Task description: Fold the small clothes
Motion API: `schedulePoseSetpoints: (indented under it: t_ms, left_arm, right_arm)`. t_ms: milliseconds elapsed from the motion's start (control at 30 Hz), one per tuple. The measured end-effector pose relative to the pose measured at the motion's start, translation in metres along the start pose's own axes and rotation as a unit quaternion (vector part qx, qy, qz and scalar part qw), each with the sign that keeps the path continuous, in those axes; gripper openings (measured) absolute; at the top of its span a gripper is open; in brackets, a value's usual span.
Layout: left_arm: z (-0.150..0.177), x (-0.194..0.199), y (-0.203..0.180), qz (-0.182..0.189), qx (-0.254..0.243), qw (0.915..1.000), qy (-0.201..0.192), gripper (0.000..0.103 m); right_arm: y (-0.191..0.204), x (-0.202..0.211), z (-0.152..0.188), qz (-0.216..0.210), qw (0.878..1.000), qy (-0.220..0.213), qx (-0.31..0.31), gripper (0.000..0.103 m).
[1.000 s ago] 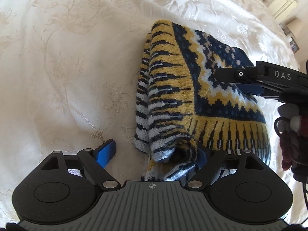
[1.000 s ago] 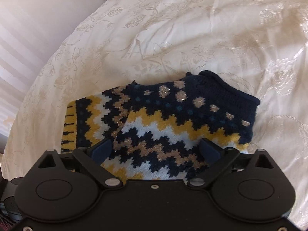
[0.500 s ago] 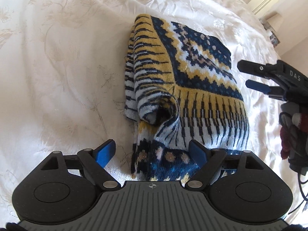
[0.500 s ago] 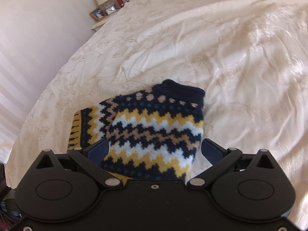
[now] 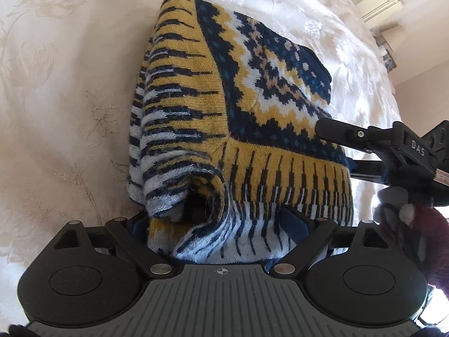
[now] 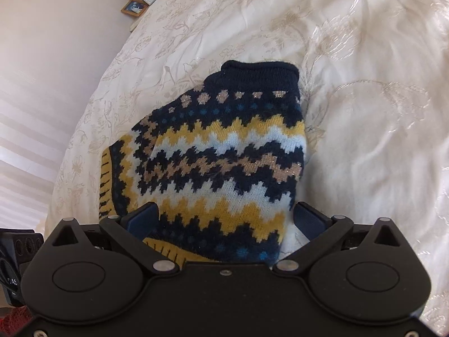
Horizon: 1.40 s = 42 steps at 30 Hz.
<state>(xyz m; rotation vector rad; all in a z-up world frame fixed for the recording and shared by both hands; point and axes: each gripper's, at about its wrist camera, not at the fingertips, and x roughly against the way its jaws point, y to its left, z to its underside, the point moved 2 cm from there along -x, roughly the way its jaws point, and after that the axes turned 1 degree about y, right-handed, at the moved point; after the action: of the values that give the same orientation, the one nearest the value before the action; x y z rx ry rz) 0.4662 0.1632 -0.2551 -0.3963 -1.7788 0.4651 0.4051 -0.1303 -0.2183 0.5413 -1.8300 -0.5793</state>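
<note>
1. A folded sweater (image 5: 238,118), knitted in navy, yellow and pale blue zigzags, lies on a cream bedspread (image 5: 61,106) with a woven flower pattern.
2. The left gripper (image 5: 221,224) has its jaws spread wide on either side of the sweater's near striped edge. That edge bulges up into the gap, and a rolled cuff opening sits just ahead of the left finger. The knit hides most of both blue pads, so whether they touch it cannot be told.
3. The right gripper (image 6: 227,219) is also spread wide. Its blue pads stand at either side of the sweater's (image 6: 221,163) near edge, with the fabric lying between them and not pinched.
4. In the left view the right gripper (image 5: 336,151) reaches in from the right, one black finger above the sweater's right edge and the other low beside it.
5. From the right view the navy collar (image 6: 258,75) is at the far end of the sweater.
6. A nightstand (image 6: 140,2) with a small clock and a framed picture stands beyond the bed, by the wall.
</note>
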Motion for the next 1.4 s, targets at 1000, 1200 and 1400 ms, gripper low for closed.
schedulePoseSetpoints:
  t_ms: [1000, 1200, 1400]
  left_arm:
    - [0.058, 0.044, -0.030, 0.101, -0.013, 0.9940, 0.039, 0.039]
    - [0.115, 0.037, -0.042, 0.080, -0.030, 0.9936, 0.073, 0.039]
    - [0.132, 0.023, -0.036, -0.017, -0.058, 0.9947, 0.084, 0.041]
  right_arm:
    - [0.022, 0.056, 0.050, -0.007, 0.999, 0.043, -0.012, 0.054]
    - [0.020, 0.067, 0.094, 0.010, 0.996, 0.086, -0.003, 0.056]
    - [0.015, 0.066, 0.112, 0.052, 0.993, 0.104, 0.025, 0.067]
